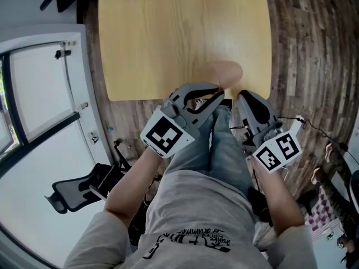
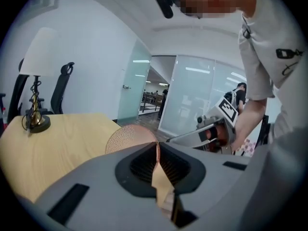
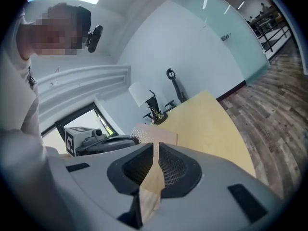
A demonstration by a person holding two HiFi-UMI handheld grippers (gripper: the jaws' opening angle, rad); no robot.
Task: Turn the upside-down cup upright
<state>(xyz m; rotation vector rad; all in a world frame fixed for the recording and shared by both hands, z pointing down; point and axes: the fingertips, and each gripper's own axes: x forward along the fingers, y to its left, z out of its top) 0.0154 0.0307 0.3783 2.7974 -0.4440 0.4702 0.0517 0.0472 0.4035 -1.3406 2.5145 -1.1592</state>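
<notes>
Left gripper [image 1: 220, 96] is clamped on the thin wall of the pinkish cup [image 1: 225, 72], which is right at the near edge of the wooden table [image 1: 168, 32]. Right gripper [image 1: 243, 96] is just beside the cup, jaws pinched together with nothing in them.

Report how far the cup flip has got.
Done: the left gripper has the cup pinched by its wall. In hand: the cup is held at the near edge of the table, with the right gripper shut close beside it. Left: stand it mouth-up and release.

Overhead and low views, cup [image 1: 222, 73] shared
</notes>
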